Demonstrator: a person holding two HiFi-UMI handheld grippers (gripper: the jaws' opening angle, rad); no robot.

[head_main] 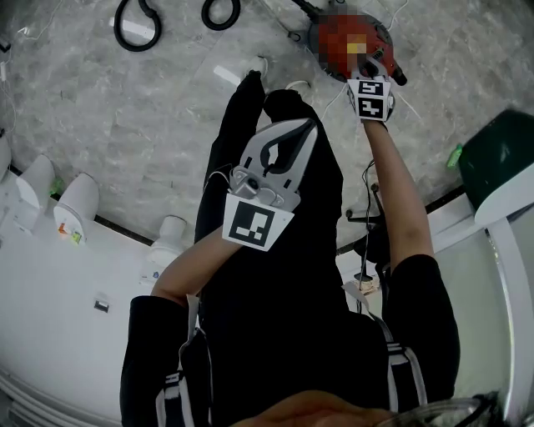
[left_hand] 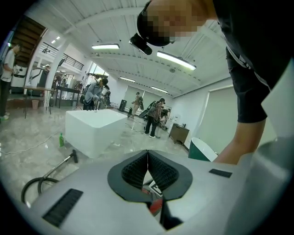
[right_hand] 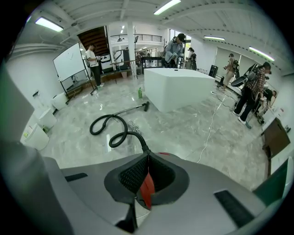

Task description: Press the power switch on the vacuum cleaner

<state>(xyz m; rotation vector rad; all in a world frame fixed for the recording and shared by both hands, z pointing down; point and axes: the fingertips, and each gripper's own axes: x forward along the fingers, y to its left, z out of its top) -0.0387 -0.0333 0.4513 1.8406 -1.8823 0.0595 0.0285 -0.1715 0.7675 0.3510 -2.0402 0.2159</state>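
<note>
Vacuum cleaner [head_main: 321,37]: round red body on the marble floor [head_main: 150,108], at about 1 o'clock in the head view. A mosaic patch covers much of it, so the switch itself cannot be made out.
Right gripper [head_main: 372,60]: on an outstretched arm toward 1 o'clock, jaws pressed together with nothing between them. The tips are down at the top of the vacuum cleaner, and the right gripper view shows the red body [right_hand: 146,193] right below the closed tips [right_hand: 148,158]. Whether they touch the switch cannot be told.
Left gripper [head_main: 304,132]: held mid-picture over the person's dark clothing, pointing to 1 o'clock and well apart from the vacuum cleaner. Its own view shows the jaws closed on nothing [left_hand: 148,158].
Hose [right_hand: 115,128]: black, leaves the vacuum cleaner toward 11 o'clock in the right gripper view and lies in two loops on the floor. Its wand [right_hand: 131,109] runs on toward the white block. In the head view the loops [head_main: 138,25] lie at 11 to 12 o'clock.
White block [right_hand: 179,87]: large, on the floor at 12 o'clock beyond the hose.
Green bottle [right_hand: 140,93]: upright, just beside the block's left corner.
Cable [right_hand: 209,128]: white, across the floor at 2 o'clock from the vacuum cleaner.
Toilets [head_main: 79,200]: white, in a row at 9 o'clock in the head view.
Green tub [head_main: 501,154]: at 3 o'clock in the head view.
Whiteboard [right_hand: 71,59]: at 10 o'clock, with a person [right_hand: 94,64] standing beside it.
</note>
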